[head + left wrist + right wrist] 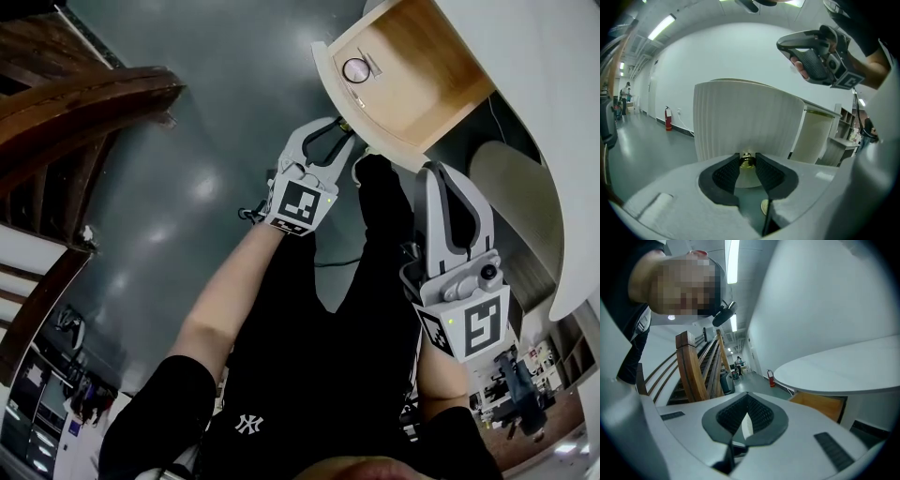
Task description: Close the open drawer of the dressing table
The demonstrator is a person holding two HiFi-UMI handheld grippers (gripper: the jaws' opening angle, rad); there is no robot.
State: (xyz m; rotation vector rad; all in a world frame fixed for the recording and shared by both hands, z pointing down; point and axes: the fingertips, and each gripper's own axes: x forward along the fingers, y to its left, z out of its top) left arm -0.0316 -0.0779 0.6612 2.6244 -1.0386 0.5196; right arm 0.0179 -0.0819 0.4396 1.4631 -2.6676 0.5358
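Open drawer [427, 66] holds a round disc [356, 69] (perhaps glass).

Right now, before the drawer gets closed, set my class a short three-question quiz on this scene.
1. True or false: the white-fronted, wood-lined drawer is fully shut.
2. What stands between the jaws of the left gripper? A) small brass knob B) red fire extinguisher C) nothing
3. Fill in: the small round object lies ____ the drawer.
Key: 1 false; 2 A; 3 inside.
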